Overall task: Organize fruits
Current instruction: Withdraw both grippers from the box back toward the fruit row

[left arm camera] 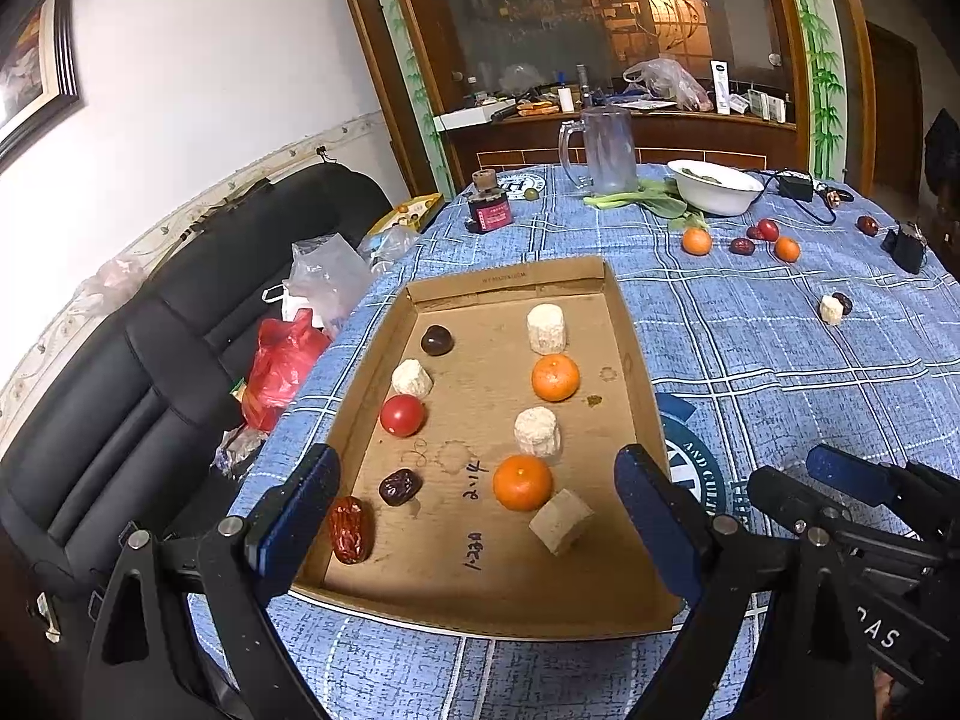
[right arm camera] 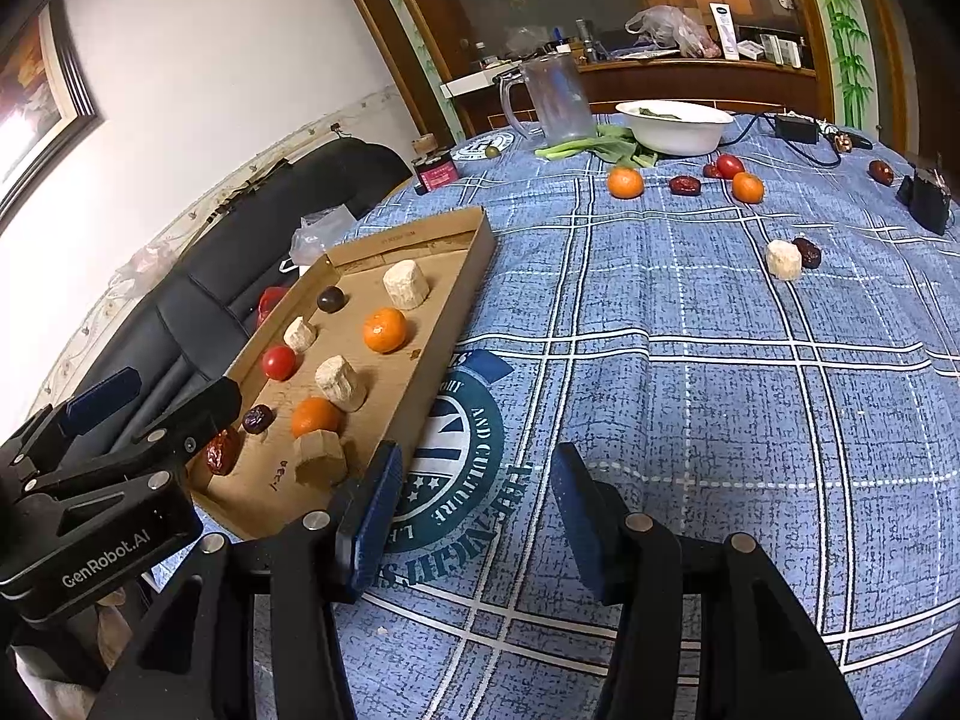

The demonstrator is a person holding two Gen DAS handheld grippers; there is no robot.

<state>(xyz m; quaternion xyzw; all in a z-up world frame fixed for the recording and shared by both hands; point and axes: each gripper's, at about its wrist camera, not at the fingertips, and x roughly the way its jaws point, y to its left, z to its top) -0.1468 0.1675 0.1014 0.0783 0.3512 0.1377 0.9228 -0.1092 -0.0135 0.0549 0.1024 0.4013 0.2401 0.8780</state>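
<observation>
A shallow cardboard tray (left arm camera: 624,324) (right arm camera: 474,258) lies on the blue checked tablecloth. It holds two oranges (left arm camera: 555,378) (left arm camera: 522,482), a red tomato (left arm camera: 402,415), dark and red dates (left arm camera: 350,529), and several pale cylinder pieces (left arm camera: 546,329). My left gripper (left arm camera: 477,516) hovers open over the tray's near end, nothing between its fingers. My right gripper (right arm camera: 474,516) hangs open over bare cloth to the right of the tray, holding nothing. Loose on the cloth farther off are two oranges (right arm camera: 625,183) (right arm camera: 747,187), a tomato (right arm camera: 729,165), dates (right arm camera: 684,185) and a pale piece (right arm camera: 783,260).
A clear plastic jug (left arm camera: 606,150), a white bowl (left arm camera: 714,186) with greens beside it, a small dark jar (left arm camera: 489,207) and a black adapter with cable (left arm camera: 795,186) stand at the table's far side. A black sofa (left arm camera: 150,360) with plastic bags lies left of the table.
</observation>
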